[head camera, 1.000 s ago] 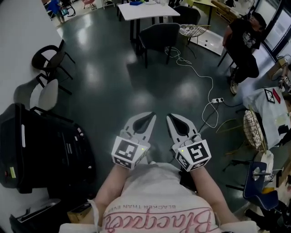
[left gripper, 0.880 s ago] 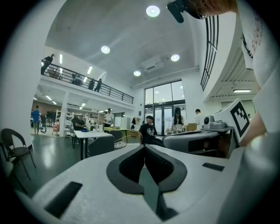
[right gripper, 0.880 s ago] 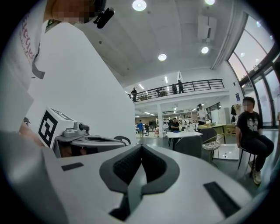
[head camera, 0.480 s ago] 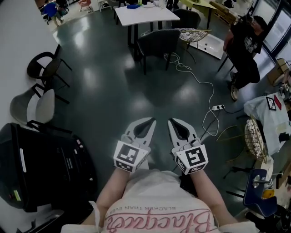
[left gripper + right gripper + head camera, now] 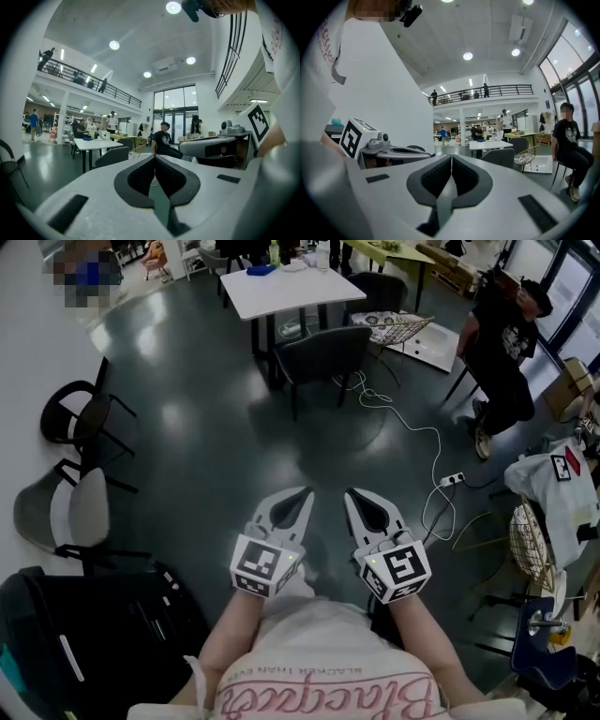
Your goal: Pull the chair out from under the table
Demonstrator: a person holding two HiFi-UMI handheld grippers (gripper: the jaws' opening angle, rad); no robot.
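Note:
A dark grey chair [image 5: 323, 352] stands tucked against the near side of a white table [image 5: 286, 282] at the top of the head view. Both grippers hover side by side over the dark floor, well short of the chair and pointing towards it. My left gripper [image 5: 305, 493] is shut with nothing in it, and so is my right gripper [image 5: 352, 495]. The left gripper view shows the table [image 5: 98, 143] and chair [image 5: 111, 157] far off beyond the closed jaws [image 5: 153, 157]. In the right gripper view the chair [image 5: 499, 157] sits just right of the closed tips [image 5: 451, 157].
A person in black [image 5: 502, 334] sits at the right, beside a wire chair [image 5: 394, 324]. A white cable with a power strip [image 5: 450, 479] trails across the floor. Black chairs [image 5: 80, 423], a pale chair [image 5: 70, 517] and a black case [image 5: 94, 634] line the left wall.
Both grippers have travelled forward together towards the table. The table and chair now sit lower and larger in the head view. The jaws stay shut.

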